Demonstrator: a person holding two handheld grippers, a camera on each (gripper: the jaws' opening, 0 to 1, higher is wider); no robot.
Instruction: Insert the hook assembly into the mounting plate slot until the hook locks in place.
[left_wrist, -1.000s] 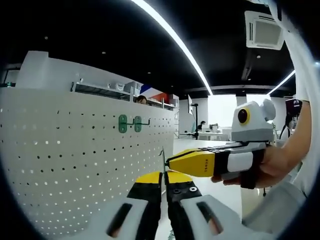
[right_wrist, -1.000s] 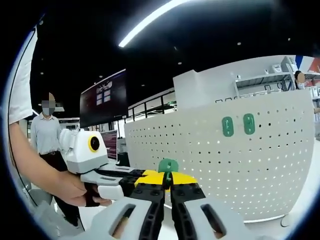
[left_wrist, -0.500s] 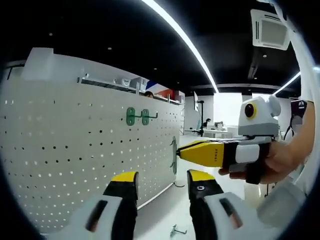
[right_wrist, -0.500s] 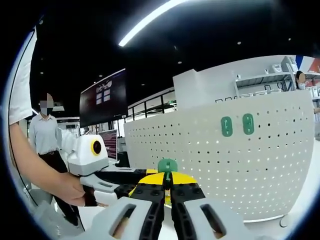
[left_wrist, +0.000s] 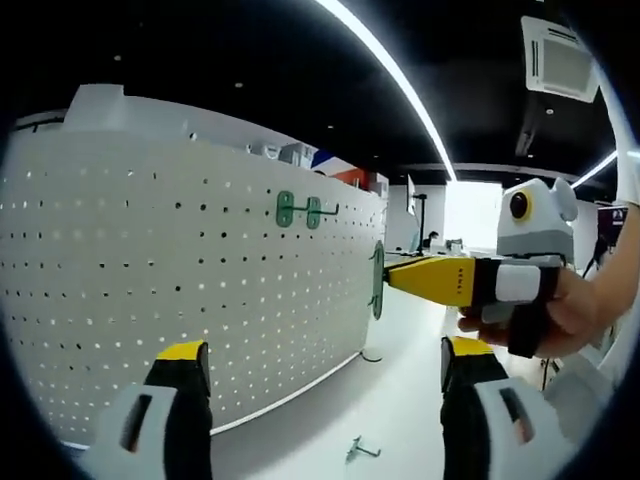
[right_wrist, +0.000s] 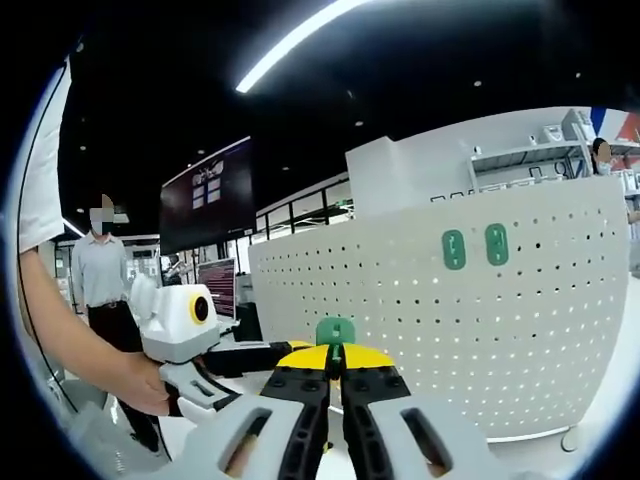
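Observation:
The white pegboard mounting plate (left_wrist: 150, 270) curves across the left gripper view and also stands ahead in the right gripper view (right_wrist: 520, 340). Two green hook assemblies (left_wrist: 298, 209) hang high on it, also seen as green plates (right_wrist: 474, 247). My right gripper (right_wrist: 336, 362) is shut on a third green hook assembly (right_wrist: 336, 331), held upright in front of the board. In the left gripper view it comes in from the right (left_wrist: 392, 279), with the green hook (left_wrist: 377, 281) close to the board. My left gripper (left_wrist: 325, 365) stands wide open with nothing between its jaws.
A small metal hook (left_wrist: 360, 449) lies on the white table (left_wrist: 400, 400) below the board. A person's hand (left_wrist: 560, 315) holds the right gripper. Another person (right_wrist: 102, 280) stands far back on the left beside a dark screen (right_wrist: 210, 205).
My left gripper's jaws went from shut to wide open and drew back from the right gripper's tip. The right gripper has kept the green hook and barely moved.

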